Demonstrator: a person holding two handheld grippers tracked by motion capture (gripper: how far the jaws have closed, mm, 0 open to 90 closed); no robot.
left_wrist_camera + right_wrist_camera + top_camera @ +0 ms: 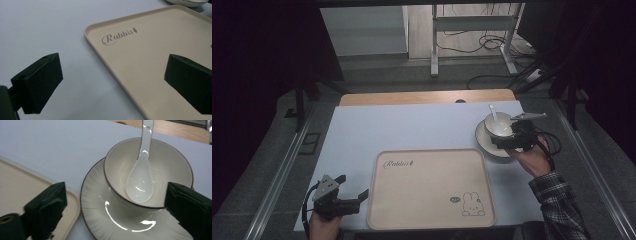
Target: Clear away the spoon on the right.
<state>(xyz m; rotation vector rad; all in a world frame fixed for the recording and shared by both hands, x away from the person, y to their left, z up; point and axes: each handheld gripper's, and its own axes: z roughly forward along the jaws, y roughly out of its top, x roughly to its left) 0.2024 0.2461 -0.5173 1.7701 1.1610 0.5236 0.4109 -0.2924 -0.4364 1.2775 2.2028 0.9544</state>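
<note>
Two hand-held grippers, both spread: the right hand-held gripper [507, 141] straddles a bowl [150, 170] holding a spoon [141, 175], seemingly ready to grasp; the left hand-held gripper [349, 192] waits beside the tray [150, 62].

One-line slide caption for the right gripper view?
Open right gripper poised over a white bowl holding a spoon, set on a ribbed plate beside the beige tray.

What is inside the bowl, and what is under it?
A white spoon lies in the bowl, handle over the rim. A plate sits underneath; its centre is covered by the bowl.
</note>
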